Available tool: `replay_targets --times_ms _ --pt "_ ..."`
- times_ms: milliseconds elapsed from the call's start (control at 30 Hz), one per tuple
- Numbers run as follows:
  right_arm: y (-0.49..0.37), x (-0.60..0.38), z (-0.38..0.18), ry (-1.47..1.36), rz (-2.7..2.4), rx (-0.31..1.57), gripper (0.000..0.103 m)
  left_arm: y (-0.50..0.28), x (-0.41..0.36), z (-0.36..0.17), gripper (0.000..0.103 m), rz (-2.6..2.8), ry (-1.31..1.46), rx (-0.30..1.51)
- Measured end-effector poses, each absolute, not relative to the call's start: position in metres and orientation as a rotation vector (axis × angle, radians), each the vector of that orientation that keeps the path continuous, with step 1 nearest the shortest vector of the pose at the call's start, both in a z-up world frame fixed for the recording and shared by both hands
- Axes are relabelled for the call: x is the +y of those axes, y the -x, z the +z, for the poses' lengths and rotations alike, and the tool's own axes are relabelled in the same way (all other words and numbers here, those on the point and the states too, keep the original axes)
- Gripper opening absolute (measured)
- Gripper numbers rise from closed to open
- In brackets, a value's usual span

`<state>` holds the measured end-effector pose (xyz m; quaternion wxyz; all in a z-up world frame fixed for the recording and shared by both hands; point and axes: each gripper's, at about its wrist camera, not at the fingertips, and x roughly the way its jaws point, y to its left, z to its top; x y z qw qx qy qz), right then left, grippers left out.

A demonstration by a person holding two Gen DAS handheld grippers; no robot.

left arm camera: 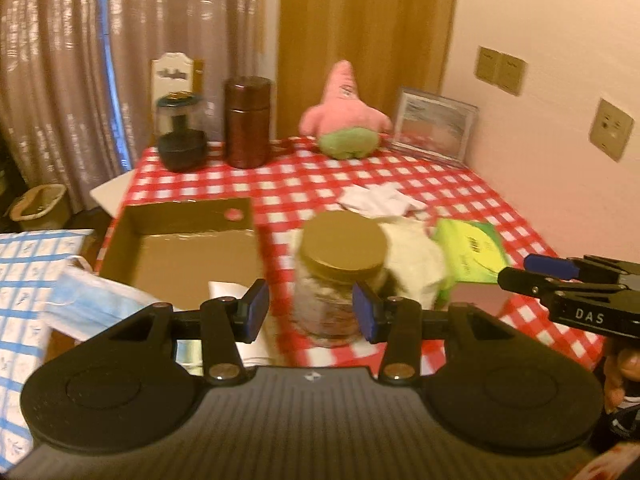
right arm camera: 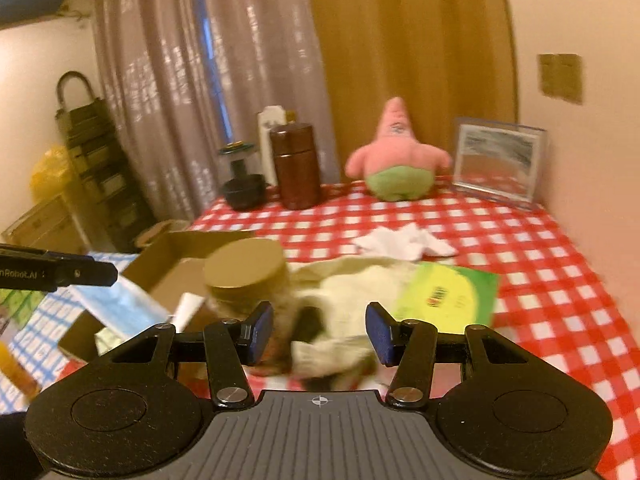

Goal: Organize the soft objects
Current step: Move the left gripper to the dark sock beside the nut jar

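A pink star plush [left arm camera: 344,116] [right arm camera: 396,152] sits upright at the back of the red-checked table [left arm camera: 304,184] [right arm camera: 540,280]. Crumpled white cloths [left arm camera: 380,200] [right arm camera: 404,242] lie mid-table. A cream soft thing [left arm camera: 412,256] [right arm camera: 360,292] with black patches lies beside a gold-lidded glass jar [left arm camera: 342,244] [right arm camera: 244,268]. My left gripper [left arm camera: 311,310] is open, with the jar just beyond its pads. My right gripper [right arm camera: 320,332] [left arm camera: 524,270] is open above the cream thing. A blue face mask [left arm camera: 92,296] [right arm camera: 116,300] hangs over the open cardboard box [left arm camera: 180,240] [right arm camera: 168,256].
A green packet [left arm camera: 472,248] [right arm camera: 448,296] lies right of the cream thing. A brown canister [left arm camera: 248,120] [right arm camera: 296,164], a dark grinder [left arm camera: 180,132] [right arm camera: 242,180] and a picture frame [left arm camera: 434,124] [right arm camera: 498,160] stand along the back. The wall bounds the right side; a blue-checked cloth [left arm camera: 20,280] lies left.
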<state>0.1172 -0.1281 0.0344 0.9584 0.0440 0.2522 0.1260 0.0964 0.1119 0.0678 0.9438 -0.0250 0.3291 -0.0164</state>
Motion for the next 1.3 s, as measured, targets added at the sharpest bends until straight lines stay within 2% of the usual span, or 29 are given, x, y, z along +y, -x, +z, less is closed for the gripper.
replay_targets --times_ms 400,1033,1300 --pt "-0.105 -0.169 0.023 -0.119 0.224 0.53 0.052 -0.115 0.065 0.05 0.042 -0.105 0.013 0.731" --pt "-0.126 -0.175 0.016 -0.177 0.233 0.602 0.052 -0.167 0.079 0.063 0.042 -0.141 -0.043 0.727" --pt "-0.131 -0.179 0.013 -0.192 0.215 0.604 0.052 -0.161 0.07 0.043 0.042 -0.177 -0.013 0.751"
